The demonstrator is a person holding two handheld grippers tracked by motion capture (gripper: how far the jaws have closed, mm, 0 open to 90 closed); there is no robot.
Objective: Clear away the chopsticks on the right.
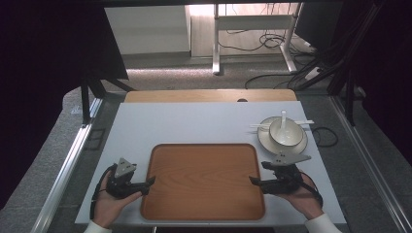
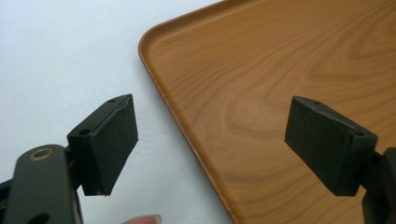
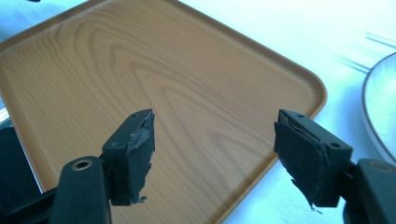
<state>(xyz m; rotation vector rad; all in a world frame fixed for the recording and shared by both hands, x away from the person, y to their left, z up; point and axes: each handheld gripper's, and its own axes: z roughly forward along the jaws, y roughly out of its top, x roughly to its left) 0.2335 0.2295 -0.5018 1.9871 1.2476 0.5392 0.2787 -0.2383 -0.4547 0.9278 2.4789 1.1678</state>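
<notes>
While both pairs of jaws stand wide apart with nothing between them, we judge the step in hand to be taking hold of the wooden tray (image 1: pixel 204 182) by its two short sides. To do it well, we would bring each gripper in level so one pad goes over the raised rim and the other under or outside it, and close both at matching spots so the tray lifts flat rather than tipping.

Seen along the left gripper (image 2: pixel 212 144), the tray's rim runs between the jaws, with one pad over the white table (image 2: pixel 56 56) and the other over the wood. Seen along the right gripper (image 3: pixel 215 156), the tray's rounded corner lies just beyond the jaws, and its edge passes between them. Past the right gripper's outer jaw sits a plate (image 1: pixel 265 141) with a bowl (image 1: pixel 284 133), clear of the tray.
</notes>
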